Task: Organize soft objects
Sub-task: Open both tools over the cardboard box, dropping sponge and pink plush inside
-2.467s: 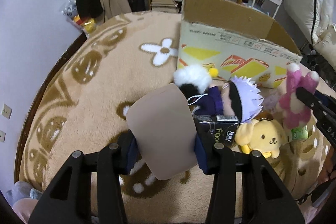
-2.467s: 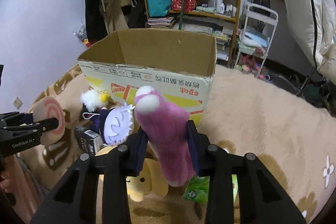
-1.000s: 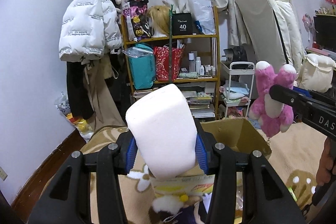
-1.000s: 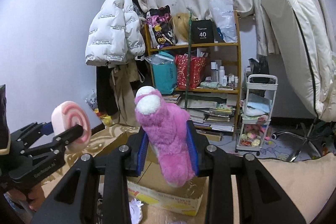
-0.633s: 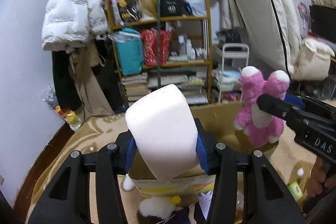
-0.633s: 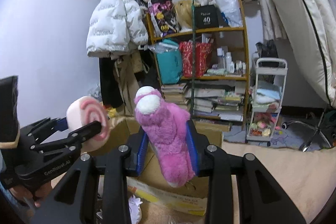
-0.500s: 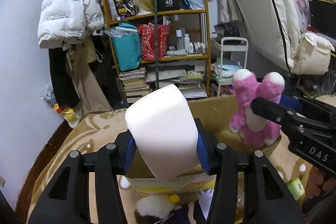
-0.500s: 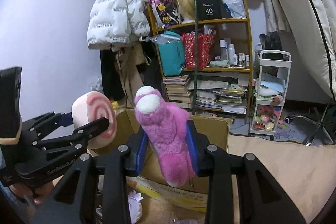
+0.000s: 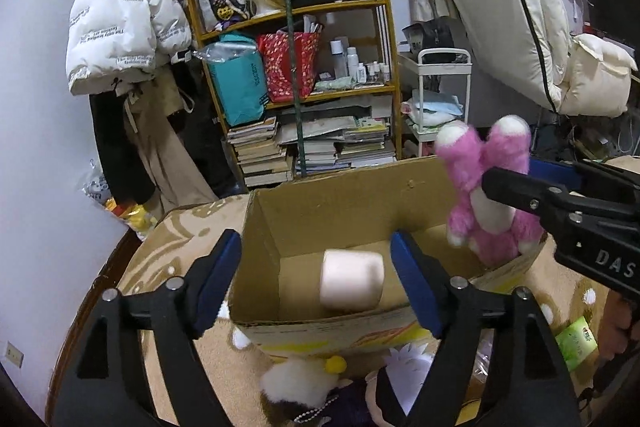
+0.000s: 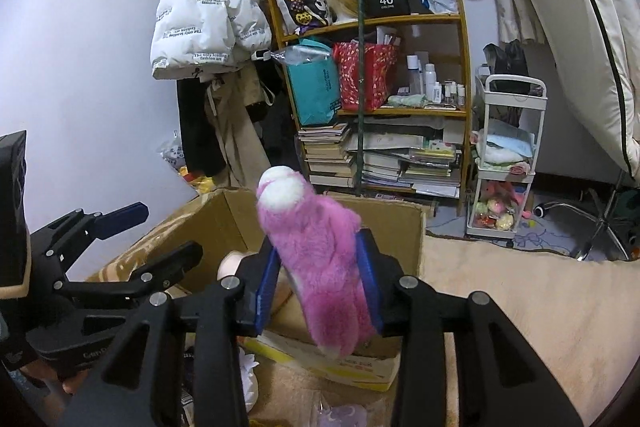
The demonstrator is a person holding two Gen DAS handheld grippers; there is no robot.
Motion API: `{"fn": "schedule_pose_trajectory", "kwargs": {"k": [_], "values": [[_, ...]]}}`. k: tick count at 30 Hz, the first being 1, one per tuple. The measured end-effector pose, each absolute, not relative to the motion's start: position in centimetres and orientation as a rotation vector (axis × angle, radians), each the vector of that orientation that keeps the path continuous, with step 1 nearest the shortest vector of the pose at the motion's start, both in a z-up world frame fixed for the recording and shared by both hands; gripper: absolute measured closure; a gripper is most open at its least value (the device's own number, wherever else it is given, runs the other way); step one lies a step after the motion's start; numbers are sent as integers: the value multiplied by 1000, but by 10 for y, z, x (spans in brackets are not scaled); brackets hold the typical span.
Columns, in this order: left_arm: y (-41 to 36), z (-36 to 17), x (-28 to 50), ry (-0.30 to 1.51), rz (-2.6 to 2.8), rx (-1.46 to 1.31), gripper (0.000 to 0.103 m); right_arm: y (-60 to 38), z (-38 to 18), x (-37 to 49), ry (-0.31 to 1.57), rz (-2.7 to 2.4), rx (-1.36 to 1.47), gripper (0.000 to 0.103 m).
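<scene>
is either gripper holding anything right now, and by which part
The left gripper holds nothing: its jaws have just opened. The right gripper, jaws just easing open, has the pink plush by its body.

Cluttered bedroom: bookshelf [image 9: 304, 87], hanging jacket [image 9: 120, 31].

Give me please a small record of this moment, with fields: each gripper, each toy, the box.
left gripper: open, jaws just opened, nothing between them
pale roll cushion: loose inside the box, near its front wall
right gripper: jaws just began opening, pink plush between them
pink plush: over the box's right side
cardboard box: open-topped, on the patterned blanket
</scene>
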State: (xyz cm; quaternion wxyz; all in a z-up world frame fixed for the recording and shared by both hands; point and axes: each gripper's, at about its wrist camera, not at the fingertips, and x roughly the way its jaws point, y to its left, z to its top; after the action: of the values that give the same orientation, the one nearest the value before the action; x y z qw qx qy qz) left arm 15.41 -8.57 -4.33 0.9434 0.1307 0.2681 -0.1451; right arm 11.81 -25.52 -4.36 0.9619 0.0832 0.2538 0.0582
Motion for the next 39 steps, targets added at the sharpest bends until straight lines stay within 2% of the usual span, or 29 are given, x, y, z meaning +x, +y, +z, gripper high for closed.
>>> {"fn": "schedule_pose_trajectory", "kwargs": {"k": [1,3,6,8,13,16,39], "values": [[-85,-44,155,550,-291,264,18,-255,-43,117,512,117,168,48],[-82,-45,154,557,-273,262,18,-255,-43,117,505,111,171,42],[-79,-45,154,568,-260,270,14,-256,-42,116,503,111,176,41],[-76,-44,151,565,-247,270,9,-257,-41,114,505,106,176,35],[-67,-40,144,565,-237,266,8,-259,-37,104,489,78,185,11],[-62,-37,138,568,-228,261,7,-260,-33,94,480,60,180,1],[-25,-20,59,607,-204,234,7,-255,-9,15,540,-1,230,0]]}}
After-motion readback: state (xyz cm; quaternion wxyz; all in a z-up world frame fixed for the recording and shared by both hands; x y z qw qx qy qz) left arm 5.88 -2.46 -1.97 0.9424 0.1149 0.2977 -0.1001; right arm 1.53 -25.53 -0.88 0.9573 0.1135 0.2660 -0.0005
